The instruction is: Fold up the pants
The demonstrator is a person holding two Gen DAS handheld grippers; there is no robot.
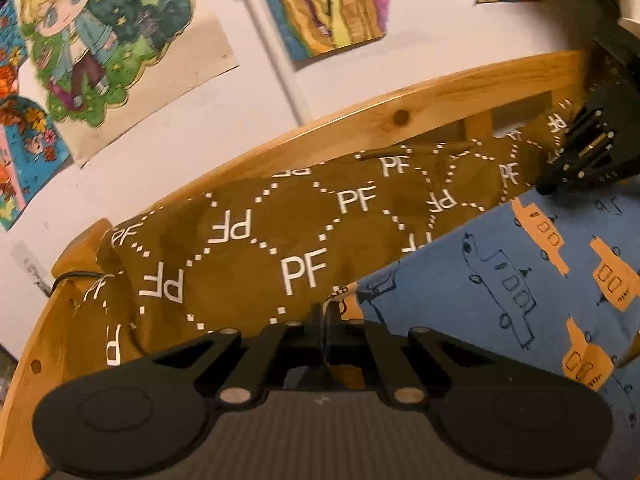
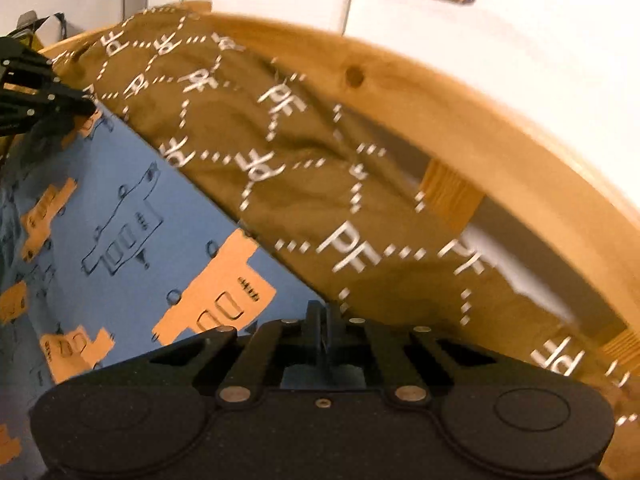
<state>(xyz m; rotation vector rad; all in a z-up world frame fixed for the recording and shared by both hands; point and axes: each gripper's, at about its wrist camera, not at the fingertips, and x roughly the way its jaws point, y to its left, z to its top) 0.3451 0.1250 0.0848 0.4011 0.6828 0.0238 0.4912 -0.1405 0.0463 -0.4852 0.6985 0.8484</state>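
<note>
Currently the pants (image 1: 280,232), brown with a white "PF" lattice print, lie stretched in a long band along the far side of a bed, against the wooden rail (image 1: 360,120). The near edge of the pants rests on the blue sheet (image 1: 500,272) printed with vehicles.

Left hand-held gripper (image 1: 324,312): fingers drawn together, pinching the near edge of the pants at one end of the band. Right hand-held gripper (image 2: 324,316): fingers likewise together, clamped on the fabric edge at the opposite end. Each gripper appears in the other's view, well apart, with the full length of the pants between them.

Step in hand, as judged: a two-point grasp with the garment held out lengthwise, either squaring it up or starting a fold. Motion blur in the right wrist view suggests that side is moving. Whether the pants are already doubled leg over leg cannot be told from these views.

Next move, as judged:
1. Keep both grips closed and hold even tension so the band does not sag.
2. Carry one end toward the other, or draw the held edge across, to lay one layer squarely on the other.
3. Keep the fabric off the rail to avoid snagging.
4. Release only once the edges align.
</note>
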